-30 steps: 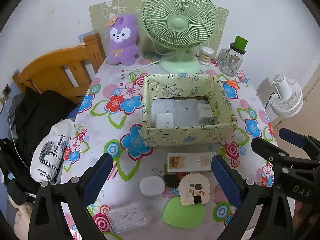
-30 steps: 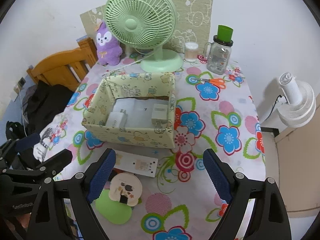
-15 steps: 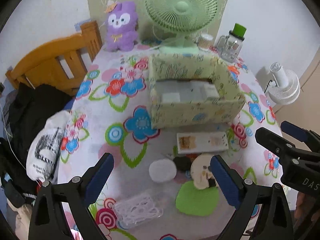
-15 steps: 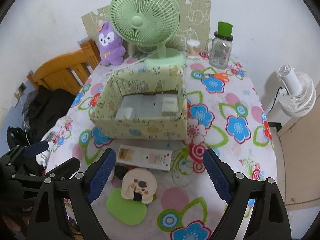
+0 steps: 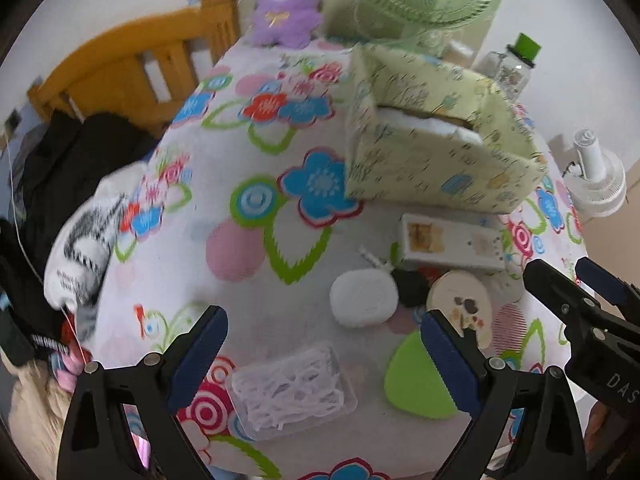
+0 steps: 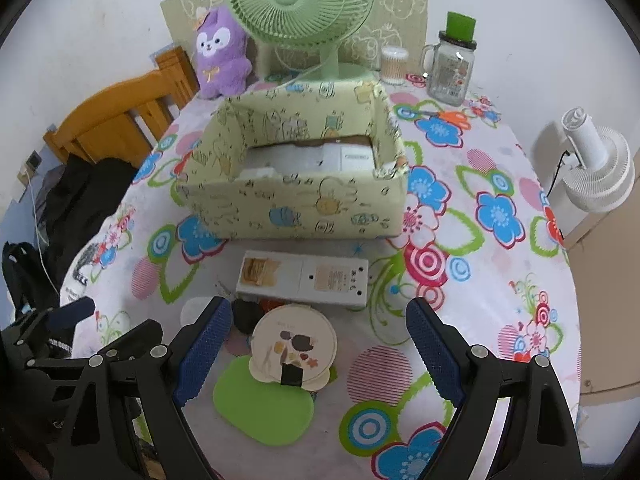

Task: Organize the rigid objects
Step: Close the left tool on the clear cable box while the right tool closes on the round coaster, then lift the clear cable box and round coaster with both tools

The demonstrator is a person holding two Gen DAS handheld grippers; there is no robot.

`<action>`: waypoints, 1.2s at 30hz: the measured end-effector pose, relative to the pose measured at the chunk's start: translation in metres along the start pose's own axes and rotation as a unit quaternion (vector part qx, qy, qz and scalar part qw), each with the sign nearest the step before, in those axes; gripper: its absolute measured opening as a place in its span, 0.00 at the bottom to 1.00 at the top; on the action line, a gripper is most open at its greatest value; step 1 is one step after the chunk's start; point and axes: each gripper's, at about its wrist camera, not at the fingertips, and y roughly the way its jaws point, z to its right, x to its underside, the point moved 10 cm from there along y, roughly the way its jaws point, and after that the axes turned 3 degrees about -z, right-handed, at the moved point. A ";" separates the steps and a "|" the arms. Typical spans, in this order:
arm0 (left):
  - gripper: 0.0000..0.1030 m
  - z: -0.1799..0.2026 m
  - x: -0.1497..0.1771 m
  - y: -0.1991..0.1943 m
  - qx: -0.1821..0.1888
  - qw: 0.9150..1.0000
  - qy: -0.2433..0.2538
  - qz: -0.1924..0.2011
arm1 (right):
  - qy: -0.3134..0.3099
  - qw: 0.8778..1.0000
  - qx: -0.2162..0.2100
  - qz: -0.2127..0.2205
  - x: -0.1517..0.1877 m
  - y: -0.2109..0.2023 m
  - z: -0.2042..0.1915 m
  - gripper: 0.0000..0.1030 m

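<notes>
Pointing steeply down at the near edge of the table (image 6: 500,264), the right gripper (image 6: 320,356) hangs with its jaws spread wide and nothing between the pads. Framed between its blue fingers (image 6: 202,354) are the round cream disc (image 6: 294,344) and the green oval pad (image 6: 264,408) it partly overlaps. The left gripper (image 5: 324,360) also tilts down beside it, claw wide and empty, over the clear tray of white strands (image 5: 294,390) at the near edge; its view is smeared with blur.

Just beyond the disc lies the white power strip (image 6: 302,278), face down, parallel to the near wall of the patterned box (image 6: 296,208) that sits mid-table. A white rounded case (image 5: 362,298) rests left of the disc, touching a small black item (image 5: 412,288) whose shape is hard to make out; in the right view the left finger covers most of both. The box's walls hide its floor, so only white slabs show inside. At the far edge, the purple plush (image 6: 222,54), the green fan (image 6: 300,0), cut off at the top in the left view, and the glass jar (image 6: 450,66) stand. A wooden chair (image 6: 120,120) shows past the left edge.
</notes>
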 end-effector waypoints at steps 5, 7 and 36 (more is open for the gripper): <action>0.96 -0.010 0.014 0.014 -0.010 1.000 -0.023 -0.013 | -0.008 1.000 0.004 -0.009 0.009 0.018 -0.005 0.88; 0.96 -0.013 0.019 0.019 -0.012 0.999 -0.028 -0.018 | -0.010 1.000 0.004 -0.014 0.012 0.026 -0.007 0.88; 0.87 -0.031 0.054 0.057 -0.059 0.992 -0.089 -0.071 | -0.036 0.995 0.027 -0.090 0.044 0.086 -0.017 0.88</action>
